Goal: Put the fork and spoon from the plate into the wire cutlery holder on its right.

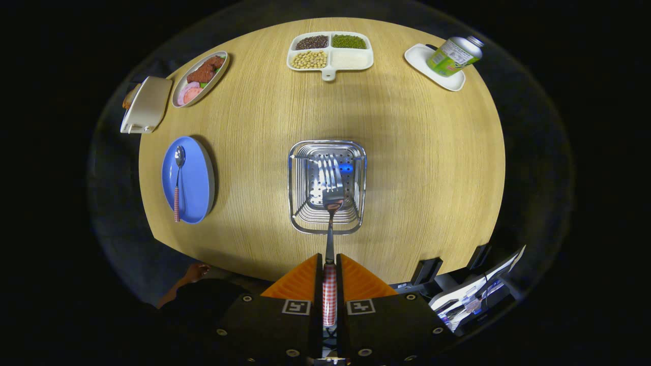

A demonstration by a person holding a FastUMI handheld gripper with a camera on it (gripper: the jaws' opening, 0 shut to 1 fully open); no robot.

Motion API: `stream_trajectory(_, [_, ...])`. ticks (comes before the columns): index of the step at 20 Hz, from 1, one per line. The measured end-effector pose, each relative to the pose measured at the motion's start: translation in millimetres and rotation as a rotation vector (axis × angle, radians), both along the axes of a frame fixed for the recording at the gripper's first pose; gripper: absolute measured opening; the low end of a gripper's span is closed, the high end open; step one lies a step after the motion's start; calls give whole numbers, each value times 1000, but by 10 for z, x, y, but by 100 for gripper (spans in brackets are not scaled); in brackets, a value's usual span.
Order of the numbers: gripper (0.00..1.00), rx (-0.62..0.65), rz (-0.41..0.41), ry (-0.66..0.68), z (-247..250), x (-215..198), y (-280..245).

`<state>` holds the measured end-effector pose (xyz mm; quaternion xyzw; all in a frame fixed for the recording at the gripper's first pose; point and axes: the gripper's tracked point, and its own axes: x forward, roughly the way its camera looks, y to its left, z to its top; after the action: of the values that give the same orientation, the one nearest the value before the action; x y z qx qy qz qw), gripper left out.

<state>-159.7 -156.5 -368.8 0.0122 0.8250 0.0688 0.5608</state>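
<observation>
The gripper (329,264) has two wedge-shaped jaws that taper forward to narrow tips. Behind them sit two black blocks, each bearing a square black-and-white marker near its front edge and several round silver screws along its sides. Off to the left behind the jaws, a person's hand (196,273) emerges from a dark sleeve (203,305).

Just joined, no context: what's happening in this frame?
A person's handheld gripper is shut on the checkered handle of a fork, holding it with the tines over the wire cutlery holder in the middle of the round wooden table. The fork isn't released yet. The spoon lies on the blue plate to the holder's left, so that half of the job remains.
</observation>
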Motion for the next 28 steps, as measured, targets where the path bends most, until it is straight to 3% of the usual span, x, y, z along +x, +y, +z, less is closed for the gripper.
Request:
stream_trajectory(5, [11, 8, 71, 106, -4, 99, -64])
stream_trajectory(14, [10, 19, 65, 25, -14, 330, 23])
stream_trajectory(18, [13, 60, 21, -49, 140, 458, 204])
stream_trajectory(21, [25, 160, -97, -99, 332, 556, 603])
stream_trajectory(25, [35, 219, -162, -189, 502, 662, 973])
stream_trajectory(28, [63, 227, -182, -228, 540, 680, 1270])
